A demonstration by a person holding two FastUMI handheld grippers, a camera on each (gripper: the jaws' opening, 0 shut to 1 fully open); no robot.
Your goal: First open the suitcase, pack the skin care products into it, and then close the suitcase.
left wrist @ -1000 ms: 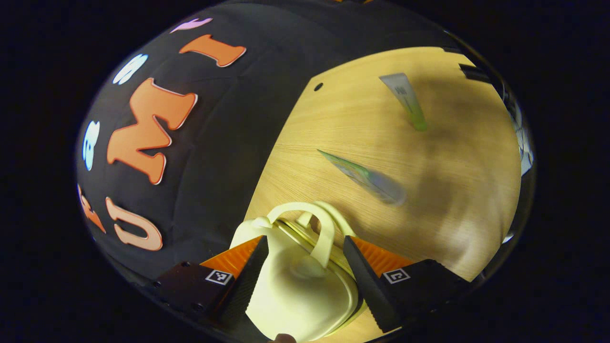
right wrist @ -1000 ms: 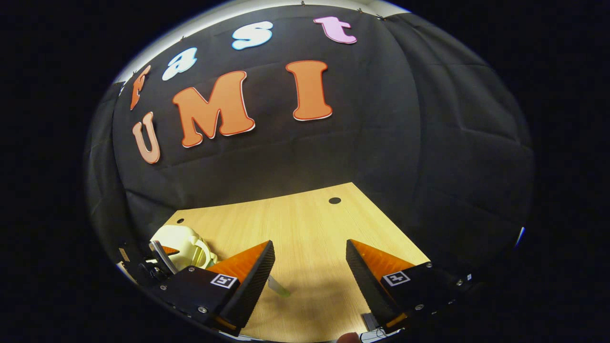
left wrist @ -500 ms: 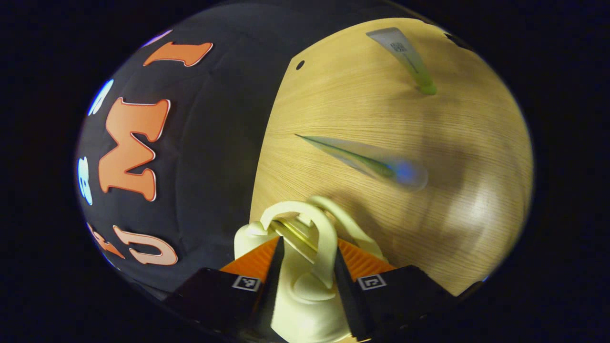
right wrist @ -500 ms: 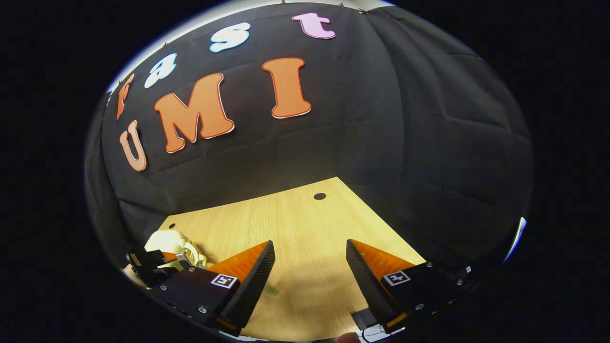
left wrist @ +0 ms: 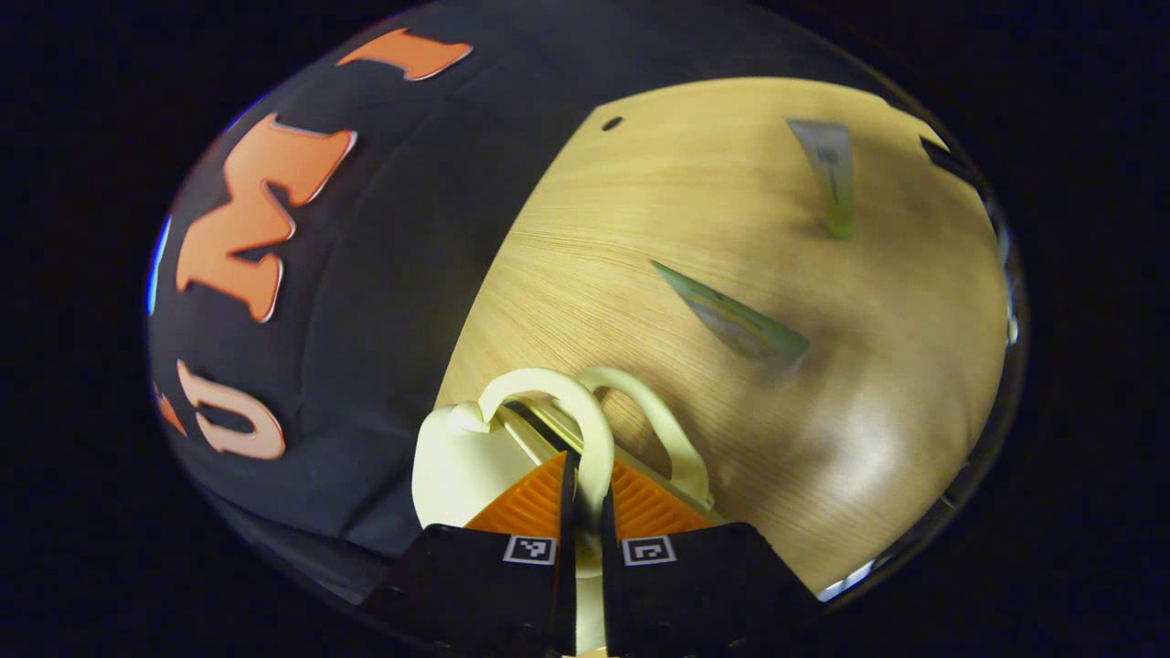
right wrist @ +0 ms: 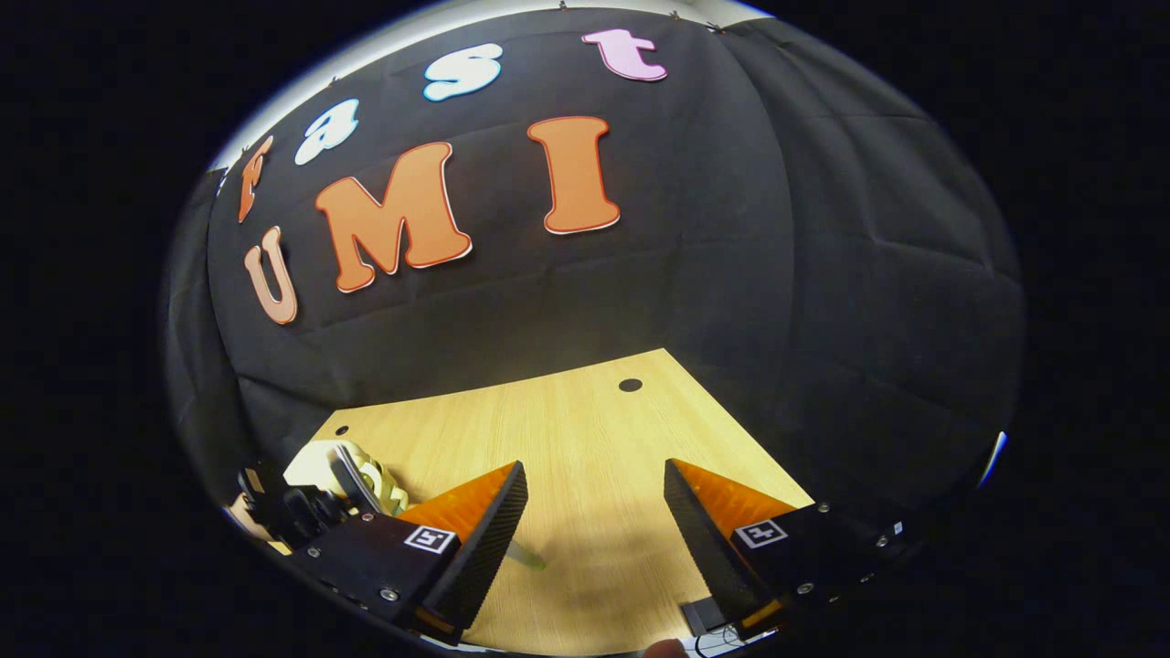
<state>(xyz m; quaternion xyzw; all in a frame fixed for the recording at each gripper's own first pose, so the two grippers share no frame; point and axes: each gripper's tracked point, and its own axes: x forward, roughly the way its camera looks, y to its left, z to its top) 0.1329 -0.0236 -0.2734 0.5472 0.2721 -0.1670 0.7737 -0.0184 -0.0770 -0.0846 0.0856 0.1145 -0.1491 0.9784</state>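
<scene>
A small cream suitcase point(left wrist: 452, 461) stands on the wooden table point(left wrist: 658, 210), close in front of the left gripper view. It has two arched handles, and my left gripper point(left wrist: 585, 480) is shut on the nearer handle point(left wrist: 585, 420). A narrow dark gap with a gold rim shows between the two shells. Two skin care tubes lie on the table beyond: a green-tipped one point(left wrist: 736, 315) in the middle and a grey-green one point(left wrist: 832, 174) farther off. In the right gripper view my right gripper point(right wrist: 594, 512) hangs open over the table, holding nothing. The suitcase point(right wrist: 320, 461) sits at its lower left.
The black cloth wall runs along the table's far edge. A small round hole point(right wrist: 630, 385) marks the table near its back corner. A tube's green tip point(right wrist: 528, 556) peeks out beside the right gripper's left finger. A dark object point(right wrist: 704, 614) lies at the table's near edge.
My left gripper has gone from open around the suitcase handle to shut on it. The right gripper has stayed open and has hardly shifted.
</scene>
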